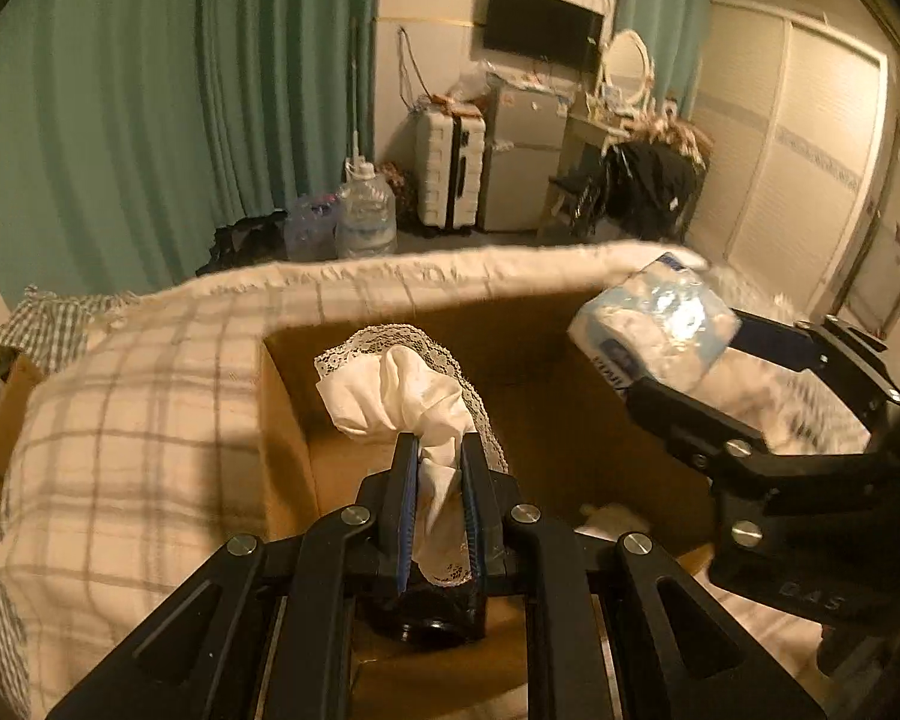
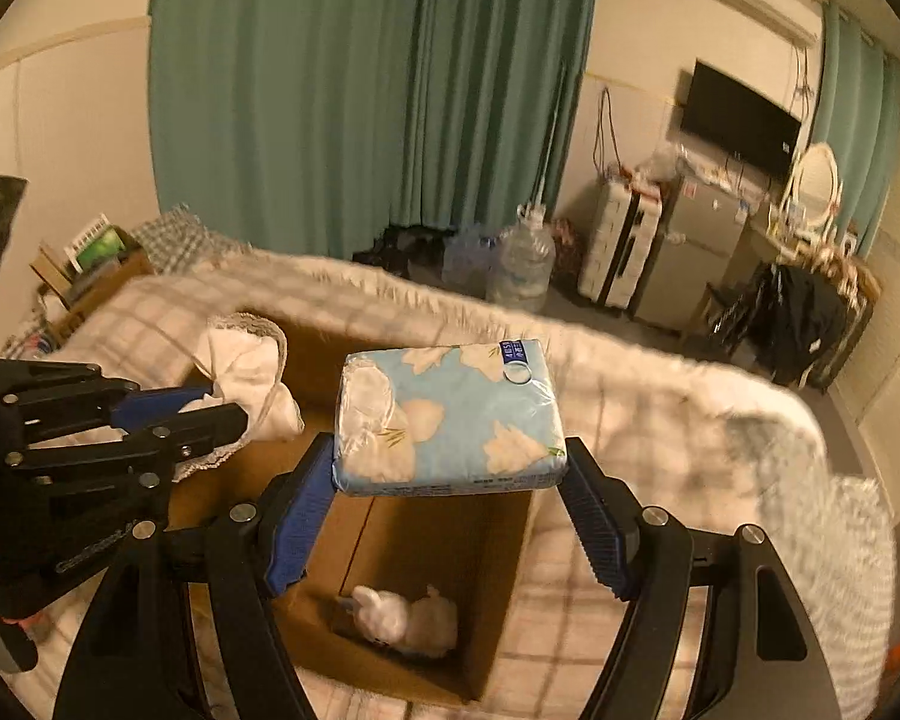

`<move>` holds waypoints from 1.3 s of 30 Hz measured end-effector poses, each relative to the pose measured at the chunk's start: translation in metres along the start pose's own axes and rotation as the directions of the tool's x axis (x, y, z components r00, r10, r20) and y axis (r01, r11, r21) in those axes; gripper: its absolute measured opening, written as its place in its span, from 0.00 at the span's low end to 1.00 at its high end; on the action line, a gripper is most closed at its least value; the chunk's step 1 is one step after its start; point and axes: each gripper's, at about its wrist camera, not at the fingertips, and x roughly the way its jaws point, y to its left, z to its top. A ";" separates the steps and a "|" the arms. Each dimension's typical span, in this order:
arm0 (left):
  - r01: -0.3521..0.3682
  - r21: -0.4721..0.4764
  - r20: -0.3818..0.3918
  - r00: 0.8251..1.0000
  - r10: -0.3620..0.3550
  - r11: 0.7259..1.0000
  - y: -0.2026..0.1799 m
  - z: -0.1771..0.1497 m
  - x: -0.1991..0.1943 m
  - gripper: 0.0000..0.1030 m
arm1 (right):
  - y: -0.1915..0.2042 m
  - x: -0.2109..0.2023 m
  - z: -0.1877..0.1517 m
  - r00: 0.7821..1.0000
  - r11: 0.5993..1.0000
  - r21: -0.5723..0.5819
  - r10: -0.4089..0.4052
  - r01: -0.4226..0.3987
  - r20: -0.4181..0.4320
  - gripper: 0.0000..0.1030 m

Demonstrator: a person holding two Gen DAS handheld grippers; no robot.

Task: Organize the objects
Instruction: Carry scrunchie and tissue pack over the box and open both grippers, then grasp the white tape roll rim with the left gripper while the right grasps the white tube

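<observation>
My left gripper [image 1: 440, 441] is shut on a white lace-edged cloth [image 1: 402, 396] and holds it above an open cardboard box [image 1: 294, 420] on the bed. It also shows in the right wrist view [image 2: 222, 405], with the cloth [image 2: 252, 372] bunched at its tips. My right gripper [image 2: 450, 450] is shut on a blue flowered tissue pack [image 2: 450, 414], held over the box [image 2: 498, 570]. The pack also shows in the left wrist view [image 1: 654, 324], at the right over the box. A small white item [image 2: 405, 621] lies on the box floor.
The box sits on a bed with a plaid blanket [image 1: 132, 420]. A second box of items [image 2: 90, 264] stands at the bed's far left. Beyond the bed are water jugs [image 1: 366, 210], a suitcase [image 1: 450, 168], a small fridge [image 1: 522, 162] and green curtains [image 1: 150, 90].
</observation>
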 end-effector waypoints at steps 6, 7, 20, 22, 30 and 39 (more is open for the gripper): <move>-0.004 -0.012 -0.016 1.000 0.003 1.000 0.007 -0.012 0.010 0.17 | -0.007 0.005 -0.014 1.000 0.999 0.029 0.021 -0.021 0.002 0.83; -0.008 -0.013 -0.012 1.000 0.008 1.000 0.007 -0.010 0.006 0.24 | -0.008 -0.003 -0.012 1.000 1.000 0.029 0.009 -0.009 0.020 0.87; -0.039 -0.020 0.077 0.996 0.040 0.999 -0.010 -0.025 -0.119 0.82 | -0.007 -0.171 -0.011 0.991 0.995 0.015 -0.097 0.096 0.091 0.87; -0.024 -0.023 0.057 0.998 0.026 0.999 -0.014 -0.036 -0.133 0.82 | -0.004 -0.196 -0.019 0.990 0.996 0.027 -0.089 0.087 0.108 0.87; -0.065 -0.040 0.026 0.997 0.066 0.997 -0.029 -0.093 -0.163 0.82 | 0.023 -0.236 -0.072 0.988 0.991 0.036 -0.128 0.125 0.085 0.87; -0.094 -0.036 -0.069 0.993 0.092 0.995 -0.039 -0.161 -0.116 0.80 | 0.053 -0.182 -0.152 0.992 0.991 0.076 -0.110 0.114 -0.058 0.87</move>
